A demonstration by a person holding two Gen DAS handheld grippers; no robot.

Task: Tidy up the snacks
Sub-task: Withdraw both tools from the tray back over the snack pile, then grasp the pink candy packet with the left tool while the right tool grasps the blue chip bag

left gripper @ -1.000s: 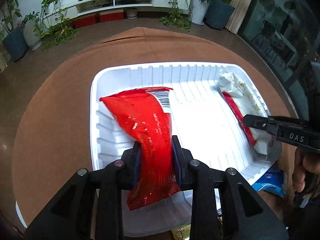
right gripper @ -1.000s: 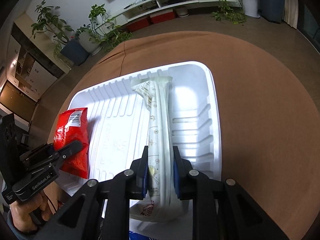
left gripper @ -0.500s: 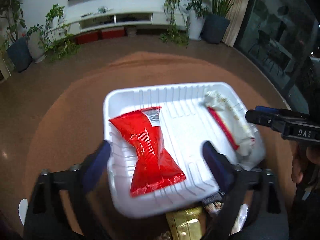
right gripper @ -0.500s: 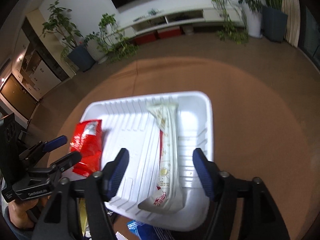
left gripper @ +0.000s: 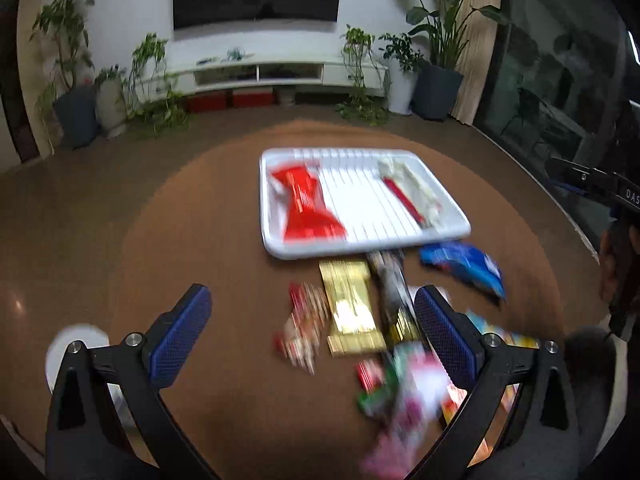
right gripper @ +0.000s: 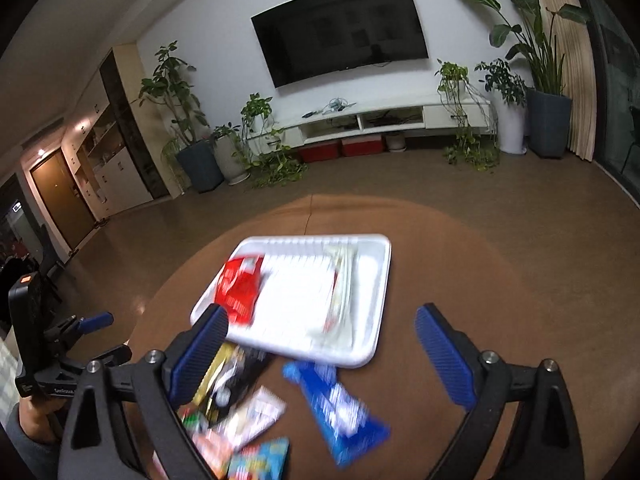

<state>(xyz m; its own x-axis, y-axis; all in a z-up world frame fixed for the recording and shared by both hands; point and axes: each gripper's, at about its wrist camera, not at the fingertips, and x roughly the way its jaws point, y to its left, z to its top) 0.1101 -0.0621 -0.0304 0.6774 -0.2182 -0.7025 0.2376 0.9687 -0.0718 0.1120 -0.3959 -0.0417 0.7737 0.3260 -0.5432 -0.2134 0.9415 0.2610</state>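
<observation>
We see the white tray [left gripper: 362, 246] on the round brown table [left gripper: 200, 240], with two snacks lying in it: a red packet [left gripper: 306, 208] toward its left side and a long white packet [left gripper: 414, 190] with a red stripe toward its right, well apart, with bare ribbed floor between them. In the right wrist view the same tray [right gripper: 372, 344] holds the red packet [right gripper: 240, 290] and the white packet [right gripper: 342, 296], both smeared by motion blur.

Just in front of the tray, loose on the table, lie the other snacks: a gold bar [left gripper: 350, 308], a dark packet [left gripper: 394, 292] just beside it, a small red-and-white one [left gripper: 306, 322] and a blue packet [left gripper: 466, 266] near the tray's right corner. We cannot read any printing. A blurred heap of green, pink and yellow wrappers [left gripper: 404, 404] sits partly behind the left gripper's right finger, its pieces impossible to tell apart.

Our left gripper [left gripper: 312, 334] hangs released, jaws spread wide with nothing between the blue pads. The right gripper [right gripper: 322, 356] is likewise released and empty; its jaws have just been opening. Its left finger covers part of the dark packet [right gripper: 236, 372], and the blue packet [right gripper: 340, 404] lies between its fingers on the table, untouched. Each view catches the other gripper only at its edge, cut off by the frame.
</observation>
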